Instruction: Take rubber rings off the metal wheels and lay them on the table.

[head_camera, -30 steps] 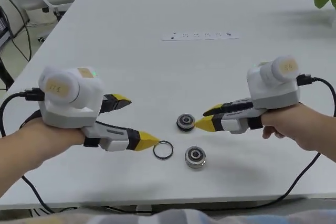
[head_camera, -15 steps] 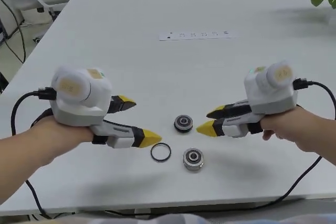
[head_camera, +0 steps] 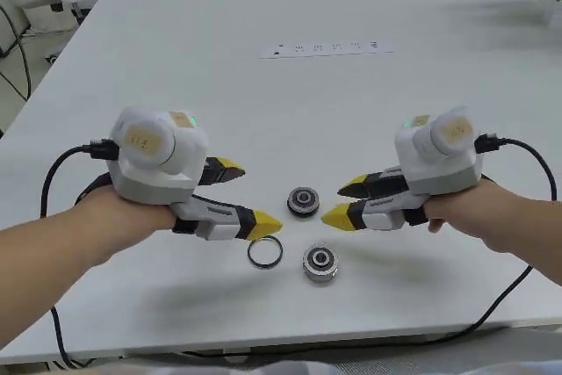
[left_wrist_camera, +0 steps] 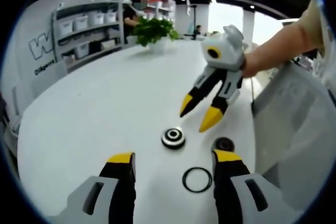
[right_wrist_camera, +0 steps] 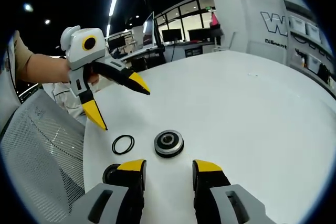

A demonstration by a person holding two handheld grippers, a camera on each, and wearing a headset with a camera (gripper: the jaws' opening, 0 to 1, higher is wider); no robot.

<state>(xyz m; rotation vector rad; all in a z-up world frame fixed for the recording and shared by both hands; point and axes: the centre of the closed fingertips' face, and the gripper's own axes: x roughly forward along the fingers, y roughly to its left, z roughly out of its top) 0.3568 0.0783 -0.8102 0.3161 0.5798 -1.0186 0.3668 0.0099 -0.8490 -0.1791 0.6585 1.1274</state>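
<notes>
We count two metal wheels and one loose rubber ring, all lying close to the near edge of the desk [head_camera: 263,103], about midway along it. One wheel [head_camera: 303,201] sits a little farther in from that edge, between the tips of the two claws; the other wheel [head_camera: 320,263] lies nearer the edge, and the two are apart. The loose rubber ring [head_camera: 265,252] lies flat on the desk just beside the nearer wheel, on its left, touching neither wheel. We cannot tell for certain whether either wheel carries a ring. We also count two claws, both above the desk and holding nothing. The left claw [head_camera: 255,197] has its jaws spread wide, its lower yellow tip just above the loose ring. The right claw [head_camera: 338,202] has its jaws parted more narrowly and points at the farther wheel. A single white socket strip [head_camera: 325,47] lies toward the far edge.
</notes>
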